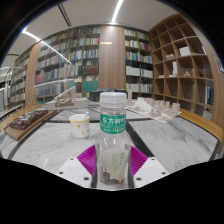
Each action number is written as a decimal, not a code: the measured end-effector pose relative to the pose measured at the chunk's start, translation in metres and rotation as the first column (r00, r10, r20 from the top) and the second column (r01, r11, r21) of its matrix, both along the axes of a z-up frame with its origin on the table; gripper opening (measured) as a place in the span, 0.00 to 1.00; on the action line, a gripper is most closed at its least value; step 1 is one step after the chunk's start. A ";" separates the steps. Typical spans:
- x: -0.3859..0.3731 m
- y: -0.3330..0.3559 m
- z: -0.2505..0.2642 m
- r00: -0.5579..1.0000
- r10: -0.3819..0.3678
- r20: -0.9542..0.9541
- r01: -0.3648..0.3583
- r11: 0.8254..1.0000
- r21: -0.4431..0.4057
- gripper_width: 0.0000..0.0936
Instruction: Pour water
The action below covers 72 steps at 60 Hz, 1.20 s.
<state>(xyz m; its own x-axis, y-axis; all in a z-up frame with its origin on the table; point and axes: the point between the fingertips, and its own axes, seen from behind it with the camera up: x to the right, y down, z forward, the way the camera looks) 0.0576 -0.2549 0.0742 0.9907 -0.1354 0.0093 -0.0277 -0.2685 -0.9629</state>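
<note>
Desk surface open right of bottle. Fingers clenched on clear water bottle, upright; cup beyond-left, contents unseen.

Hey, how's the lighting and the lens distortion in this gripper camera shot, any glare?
Gripper view: strong fisheye, the bookshelves bow outward; ceiling light strips burn bright white; soft sheen on the marble table; the water bottle, held between the gripper pads, looks sharp, while the paper cup looks softer.

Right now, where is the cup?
In the gripper view, the cup stands on the table, left of the bottle and beyond the fingers.
</note>
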 end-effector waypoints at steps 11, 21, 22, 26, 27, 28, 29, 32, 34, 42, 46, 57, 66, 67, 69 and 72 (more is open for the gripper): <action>0.056 0.016 0.040 0.984 -0.090 0.152 0.087 0.996 0.026 0.44; 0.126 0.073 0.113 0.846 -0.228 0.481 0.208 0.973 0.096 0.44; 0.130 0.080 0.122 0.819 -0.235 0.524 0.212 0.972 0.104 0.44; 0.139 0.111 0.160 0.688 -0.250 0.682 0.204 0.967 0.149 0.44; 0.139 0.119 0.168 0.649 -0.249 0.719 0.198 0.968 0.157 0.44; 0.137 0.129 0.176 0.612 -0.246 0.752 0.187 0.968 0.165 0.44; 0.134 0.134 0.184 0.574 -0.244 0.782 0.176 0.969 0.173 0.44; 0.123 0.158 0.204 0.448 -0.229 0.864 0.137 0.973 0.187 0.44; 0.110 0.173 0.215 0.351 -0.217 0.911 0.102 0.976 0.193 0.44; 0.045 0.220 0.230 -0.087 -0.155 0.984 -0.051 0.987 0.151 0.44; 0.013 0.239 0.218 -0.290 -0.120 0.950 -0.105 0.990 0.093 0.44; -0.029 0.266 0.162 -0.633 -0.056 0.773 -0.160 0.985 -0.060 0.44; -0.048 0.271 0.138 -0.700 -0.066 0.711 -0.199 0.974 -0.106 0.44; -0.050 0.271 0.138 -0.695 -0.066 0.716 -0.201 0.974 -0.106 0.44; -0.051 0.270 0.141 -0.679 -0.068 0.731 -0.207 0.973 -0.101 0.44; -0.054 0.268 0.151 -0.634 -0.085 0.769 -0.226 0.971 -0.079 0.44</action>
